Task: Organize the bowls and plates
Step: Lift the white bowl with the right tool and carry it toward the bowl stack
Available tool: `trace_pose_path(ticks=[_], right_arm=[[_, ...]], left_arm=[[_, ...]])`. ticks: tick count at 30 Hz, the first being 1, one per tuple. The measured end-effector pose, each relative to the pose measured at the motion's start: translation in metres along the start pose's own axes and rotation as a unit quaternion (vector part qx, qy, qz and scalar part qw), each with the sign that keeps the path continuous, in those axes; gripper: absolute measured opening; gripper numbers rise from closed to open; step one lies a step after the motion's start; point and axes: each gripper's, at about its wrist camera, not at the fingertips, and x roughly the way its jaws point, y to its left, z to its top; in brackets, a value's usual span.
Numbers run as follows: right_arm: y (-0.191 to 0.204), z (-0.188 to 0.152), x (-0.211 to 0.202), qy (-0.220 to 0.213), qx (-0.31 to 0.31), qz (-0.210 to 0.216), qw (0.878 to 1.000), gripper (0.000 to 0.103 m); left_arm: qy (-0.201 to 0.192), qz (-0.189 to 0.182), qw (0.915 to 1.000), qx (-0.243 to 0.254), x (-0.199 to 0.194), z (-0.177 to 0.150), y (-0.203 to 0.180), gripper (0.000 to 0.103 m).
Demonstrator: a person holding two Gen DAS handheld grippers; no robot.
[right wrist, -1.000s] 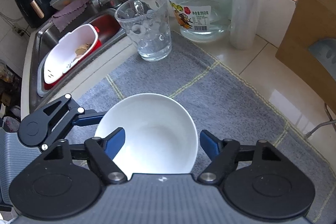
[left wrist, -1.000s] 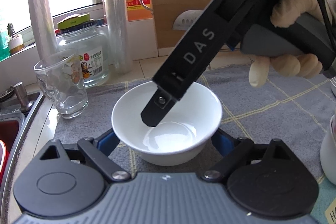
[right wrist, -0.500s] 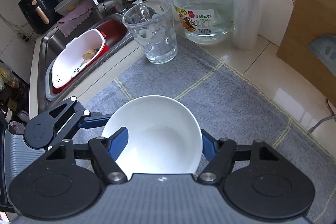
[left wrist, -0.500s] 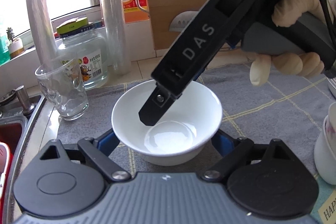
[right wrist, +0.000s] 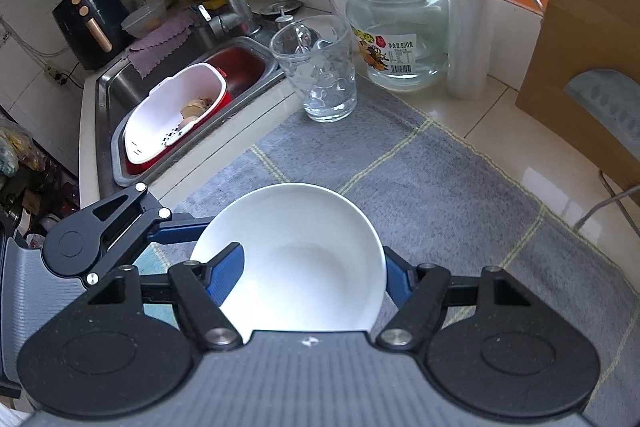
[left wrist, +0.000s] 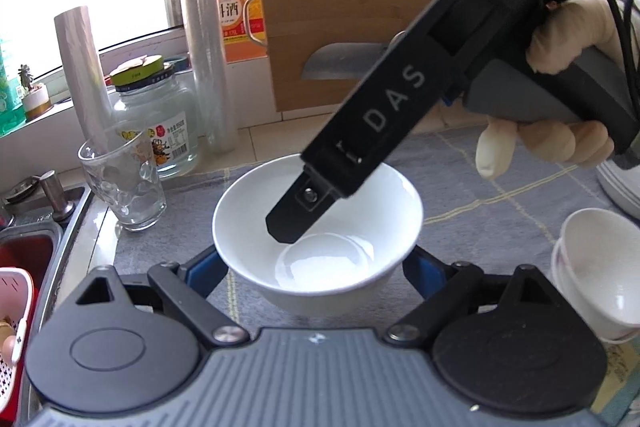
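Both views have drifted slightly — the white bowl (left wrist: 318,227) still sits on the grey mat (right wrist: 440,195). Left gripper (left wrist: 316,269) jaws straddle its base, wide open. Right gripper (right wrist: 314,277) has one finger inside the rim, one outside — not closed; a glass (right wrist: 320,75) stands near the tabletop's sink edge.

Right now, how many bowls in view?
2: a white bowl mid-cloth, between the fingers of the left gripper; a smaller white bowl at the cloth's right edge, possibly stacked on another hidden one.
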Motion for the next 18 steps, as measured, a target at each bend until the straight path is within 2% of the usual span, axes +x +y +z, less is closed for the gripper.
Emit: trace_pose_path(ticks=[18], right_arm=[[0.012, -0.058, -0.069, -0.035, 0.022, -0.001, 0.999, 0.078]], left_arm=[[-0.013, -0.022, 0.9991, 0.034, -0.045, 0.002, -0.055, 0.093]])
